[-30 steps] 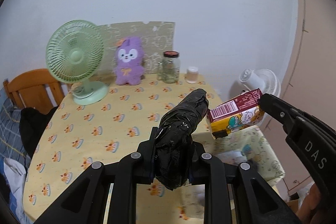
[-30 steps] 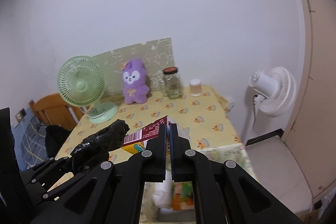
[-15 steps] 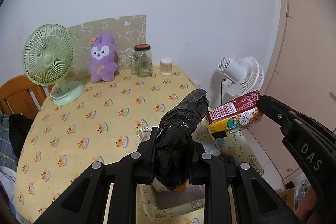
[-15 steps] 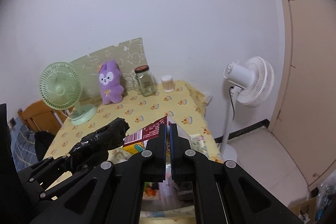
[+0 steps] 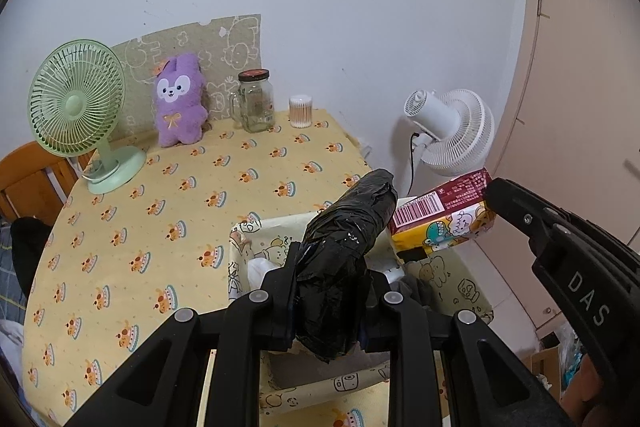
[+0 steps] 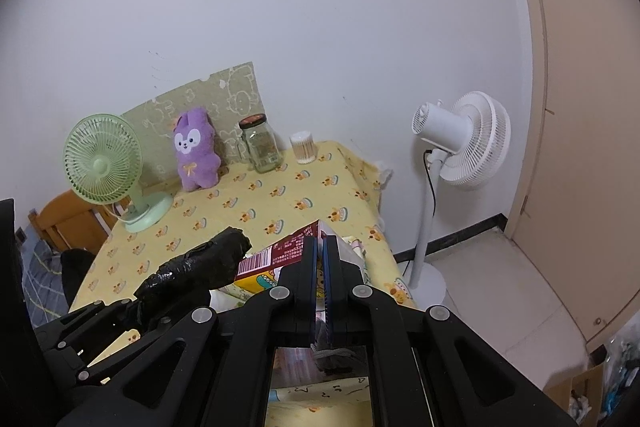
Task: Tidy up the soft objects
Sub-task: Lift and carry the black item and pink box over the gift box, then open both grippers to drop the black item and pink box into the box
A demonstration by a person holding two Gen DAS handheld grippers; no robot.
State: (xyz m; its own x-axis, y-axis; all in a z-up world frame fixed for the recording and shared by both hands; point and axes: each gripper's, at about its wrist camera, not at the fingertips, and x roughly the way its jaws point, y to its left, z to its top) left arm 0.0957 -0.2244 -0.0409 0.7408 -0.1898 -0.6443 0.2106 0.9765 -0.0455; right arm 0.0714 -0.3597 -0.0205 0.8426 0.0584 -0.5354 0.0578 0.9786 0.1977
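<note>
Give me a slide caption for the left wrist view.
Left gripper holding a black plastic-wrapped roll above a patterned fabric bin on the yellow tablecloth.

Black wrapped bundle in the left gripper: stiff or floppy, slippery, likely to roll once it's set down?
The black bundle sticks out past the left gripper without drooping, so probably fairly firm. Its wrap looks glossy and crinkled, possibly slick against the pads. It is roughly cylindrical, so it may roll if laid on the tablecloth rather than in the fabric bin.
</note>
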